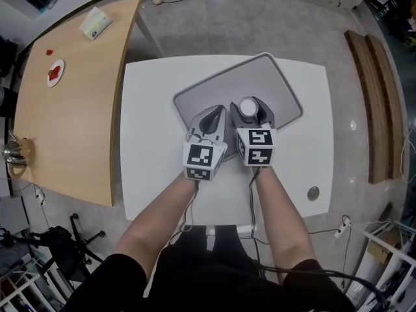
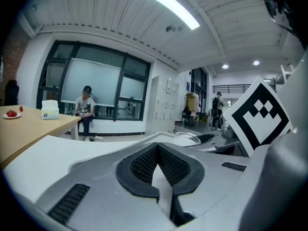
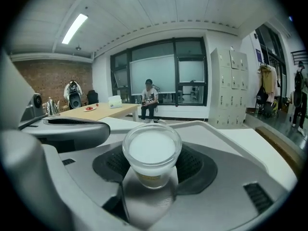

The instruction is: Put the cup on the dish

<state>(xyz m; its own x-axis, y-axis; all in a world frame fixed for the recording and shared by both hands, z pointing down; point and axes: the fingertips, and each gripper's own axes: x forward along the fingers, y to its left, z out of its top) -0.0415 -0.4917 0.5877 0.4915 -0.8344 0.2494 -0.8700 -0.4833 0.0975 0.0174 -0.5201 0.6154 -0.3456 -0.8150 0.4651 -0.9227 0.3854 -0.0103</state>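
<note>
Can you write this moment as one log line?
right tongs: shut on cup | cup: over dish, set down or not: cannot tell | left tongs: shut, empty

Bright, even indoor light all round.
Overhead strip light (image 2: 168, 6) glares; gripper views bend and go black at the corners; cup (image 3: 151, 153) crisp, only faint shadows on the white table (image 1: 149, 142).

Wooden table (image 1: 78, 122) (small plate (image 1: 56, 72) on it)
</note>
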